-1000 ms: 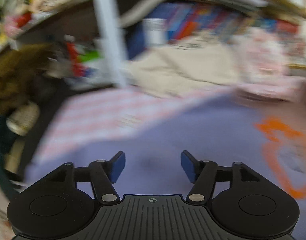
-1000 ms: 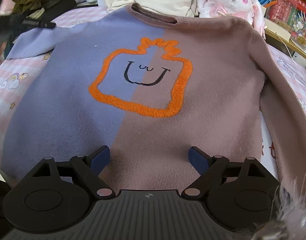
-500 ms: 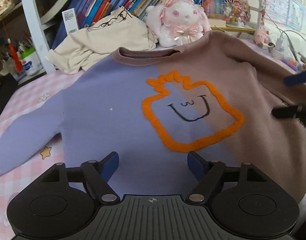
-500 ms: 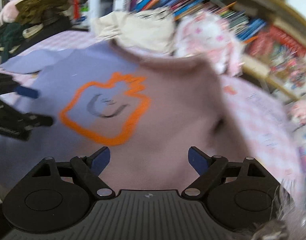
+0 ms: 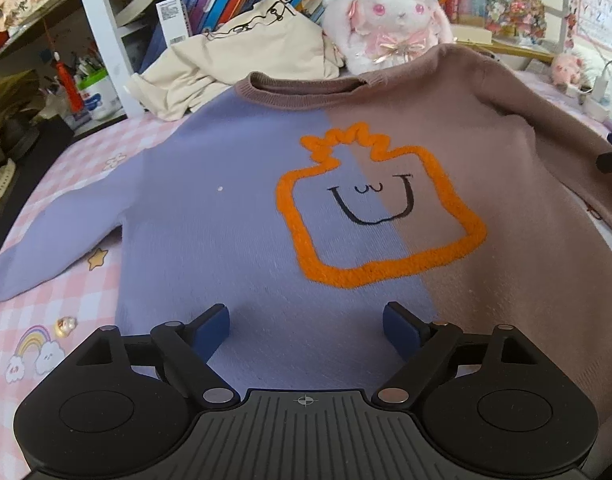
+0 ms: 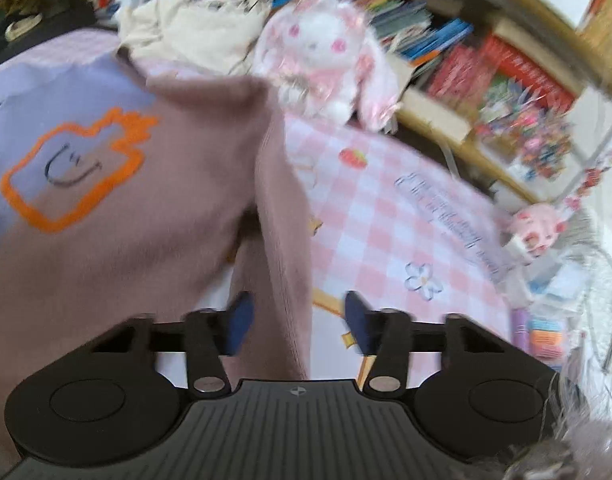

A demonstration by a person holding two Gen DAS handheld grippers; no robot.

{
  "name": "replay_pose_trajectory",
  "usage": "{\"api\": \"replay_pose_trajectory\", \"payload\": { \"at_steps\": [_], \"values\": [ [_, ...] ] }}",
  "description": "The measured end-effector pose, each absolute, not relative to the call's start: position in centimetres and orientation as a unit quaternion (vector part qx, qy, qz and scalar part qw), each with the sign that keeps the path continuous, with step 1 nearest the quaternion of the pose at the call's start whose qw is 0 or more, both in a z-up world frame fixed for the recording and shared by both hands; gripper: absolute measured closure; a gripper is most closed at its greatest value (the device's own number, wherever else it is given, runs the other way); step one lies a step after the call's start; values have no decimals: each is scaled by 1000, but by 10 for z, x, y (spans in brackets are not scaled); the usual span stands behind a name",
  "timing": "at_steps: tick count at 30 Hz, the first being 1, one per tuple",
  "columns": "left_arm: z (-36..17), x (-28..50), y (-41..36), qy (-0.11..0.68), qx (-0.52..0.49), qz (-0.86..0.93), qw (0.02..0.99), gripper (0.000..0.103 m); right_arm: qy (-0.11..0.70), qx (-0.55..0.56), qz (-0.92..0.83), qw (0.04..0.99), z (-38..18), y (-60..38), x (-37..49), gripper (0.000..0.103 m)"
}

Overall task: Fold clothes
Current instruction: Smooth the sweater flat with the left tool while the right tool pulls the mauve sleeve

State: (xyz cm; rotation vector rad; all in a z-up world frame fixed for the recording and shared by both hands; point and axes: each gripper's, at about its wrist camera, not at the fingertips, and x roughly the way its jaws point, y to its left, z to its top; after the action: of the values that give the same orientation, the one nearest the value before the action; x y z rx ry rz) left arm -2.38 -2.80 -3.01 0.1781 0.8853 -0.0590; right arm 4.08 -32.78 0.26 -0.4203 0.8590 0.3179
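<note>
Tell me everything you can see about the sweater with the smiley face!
The sweater looks soft and knitted, half lilac, half brown, with a ribbed brown collar. A fuzzy orange outline frames a black smiling face. It lies front up on the pink checked cover, its lilac sleeve stretched flat. The brown sleeve runs between the fingers of the right gripper, whose jaws have just been closing; one pad looks apart from it. The left gripper hovers open above the hem.
</note>
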Motion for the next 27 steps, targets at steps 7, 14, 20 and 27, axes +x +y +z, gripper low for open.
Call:
{"api": "replay_pose_trajectory", "payload": {
  "at_steps": [7,14,20,27],
  "values": [
    [-28,-31,-35,435,85,0,896,14,402,-182,94,892,9,-379,100,98],
    [-21,-35,-36,441,110,-5,891,13,354,-234,-16,905,8,-404,147,57],
    [-18,-36,-26,442,110,3,890,12,365,-164,96,912,6,-367,105,55],
    [-9,-37,7,438,85,55,893,12,411,-102,195,885,-5,-313,50,54]
  ]
}}
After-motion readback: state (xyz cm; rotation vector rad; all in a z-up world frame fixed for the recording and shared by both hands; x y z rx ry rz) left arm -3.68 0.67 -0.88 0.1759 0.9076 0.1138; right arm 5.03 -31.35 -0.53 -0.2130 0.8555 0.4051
